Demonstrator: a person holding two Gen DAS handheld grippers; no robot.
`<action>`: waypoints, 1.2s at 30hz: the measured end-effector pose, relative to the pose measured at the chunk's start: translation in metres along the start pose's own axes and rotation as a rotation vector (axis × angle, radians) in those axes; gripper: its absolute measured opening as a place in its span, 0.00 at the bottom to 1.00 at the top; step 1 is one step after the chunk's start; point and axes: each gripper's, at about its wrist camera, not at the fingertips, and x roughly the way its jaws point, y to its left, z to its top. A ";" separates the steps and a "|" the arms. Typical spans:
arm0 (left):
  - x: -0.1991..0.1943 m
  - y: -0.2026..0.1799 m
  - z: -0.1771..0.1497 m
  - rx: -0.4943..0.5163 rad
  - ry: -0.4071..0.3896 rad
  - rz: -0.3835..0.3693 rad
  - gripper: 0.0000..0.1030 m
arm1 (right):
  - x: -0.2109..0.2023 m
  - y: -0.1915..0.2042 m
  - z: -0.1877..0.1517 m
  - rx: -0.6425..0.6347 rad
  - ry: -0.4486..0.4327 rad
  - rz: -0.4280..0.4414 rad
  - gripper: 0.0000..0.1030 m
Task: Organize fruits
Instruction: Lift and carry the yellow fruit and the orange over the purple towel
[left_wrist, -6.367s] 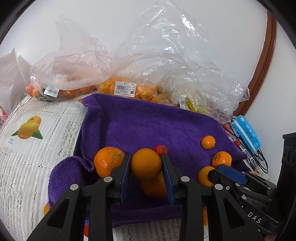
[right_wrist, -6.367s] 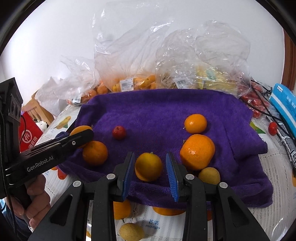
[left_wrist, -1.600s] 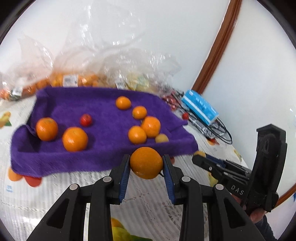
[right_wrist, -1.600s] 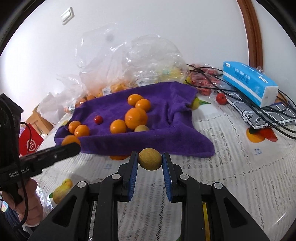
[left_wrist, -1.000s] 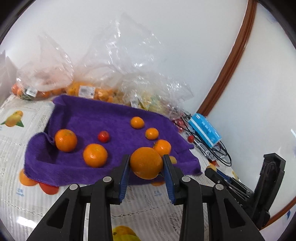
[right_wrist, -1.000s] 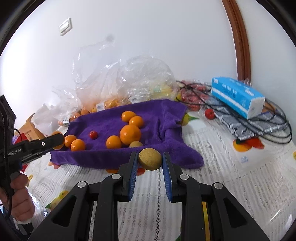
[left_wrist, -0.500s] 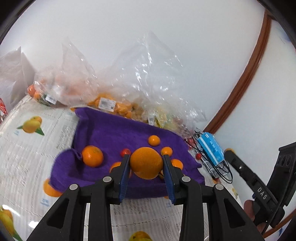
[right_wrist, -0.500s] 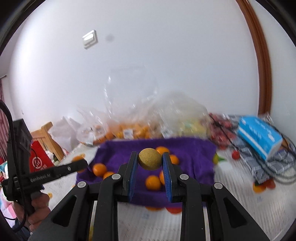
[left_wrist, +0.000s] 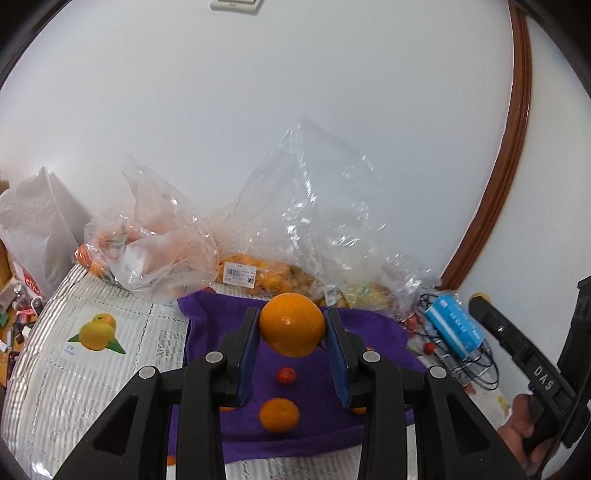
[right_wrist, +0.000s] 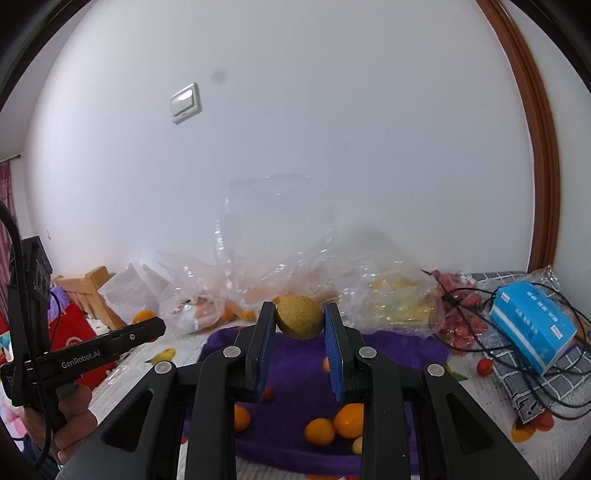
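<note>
My left gripper (left_wrist: 292, 325) is clamped on a large round orange (left_wrist: 291, 324), its blue pads pressing the fruit from both sides, and I hold it raised above the far half of the rumpled purple towel (left_wrist: 306, 424) spread on the white lace-patterned tablecloth (left_wrist: 85, 369). On the towel beneath it lie a small red round fruit (left_wrist: 286, 375) and, nearer to me, a smaller orange mandarin (left_wrist: 279, 415), the two apart from each other.

My right gripper (right_wrist: 300, 321) is closed on a round yellow-green speckled fruit (right_wrist: 300, 320), squeezed between its blue pads and lifted above the towel's far edge. Below it, on the near right part of the towel (right_wrist: 291, 373), several loose orange mandarins (right_wrist: 349, 420) sit close together, and one more orange mandarin (right_wrist: 242, 418) lies to the left, partly behind my finger.

Along the wall at the far side stand crumpled clear plastic bags of fruit (left_wrist: 243, 273), one with a white barcode label. To the right lies a light blue tissue packet (right_wrist: 533, 328) among black cables (right_wrist: 554, 373), with a small red fruit (right_wrist: 484, 366) just beside it on the tablecloth. From the right camera my left hand's gripper body (right_wrist: 110, 345) shows at the left edge; from the left camera my right hand's gripper body (left_wrist: 517, 354) shows at the right edge.
</note>
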 end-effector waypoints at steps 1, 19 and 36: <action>0.005 0.002 -0.004 0.002 0.003 0.007 0.32 | 0.002 -0.003 -0.002 0.005 0.002 -0.003 0.26; 0.047 0.015 -0.047 0.030 0.095 0.071 0.32 | 0.033 -0.070 -0.041 0.156 0.096 -0.085 0.26; 0.053 0.024 -0.051 -0.007 0.093 0.068 0.32 | 0.053 -0.069 -0.057 0.134 0.160 -0.130 0.26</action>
